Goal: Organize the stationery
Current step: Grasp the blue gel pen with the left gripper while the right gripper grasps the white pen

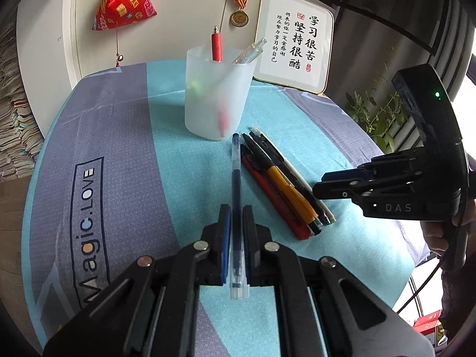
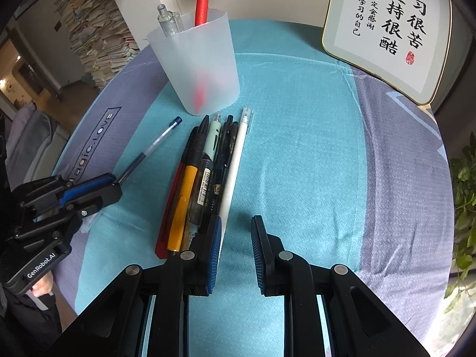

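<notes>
The left gripper [image 1: 236, 223] is clamped on a clear-barrelled blue gel pen [image 1: 236, 184], its pads pressing the barrel near the back end, with the capped blue tip pointing toward the frosted plastic pen cup [image 1: 215, 95]. From the right wrist view the same pen [image 2: 148, 148] slants out of the left gripper [image 2: 114, 184] toward the cup's [image 2: 196, 68] base, to the left of the pen pile.

The right gripper [image 2: 236, 238] stands with its jaws parted and nothing between them, just in front of the pile's near end; its left pad sits beside the white pen [image 2: 235, 166].

The pile lies directly in front of the cup on the teal and grey tablecloth [image 2: 297, 148]: a red pen [image 2: 171, 208], a yellow-barrelled pen [image 2: 183, 199], a mint-grip pen [image 2: 208, 154], a black pen [image 2: 221, 166] and the white one, side by side.

Inside the cup stand a red-grip pen [image 2: 201, 9] and a clear pen [image 2: 168, 20]. A framed calligraphy board [image 2: 386, 29] leans behind and to the right of the cup.
</notes>
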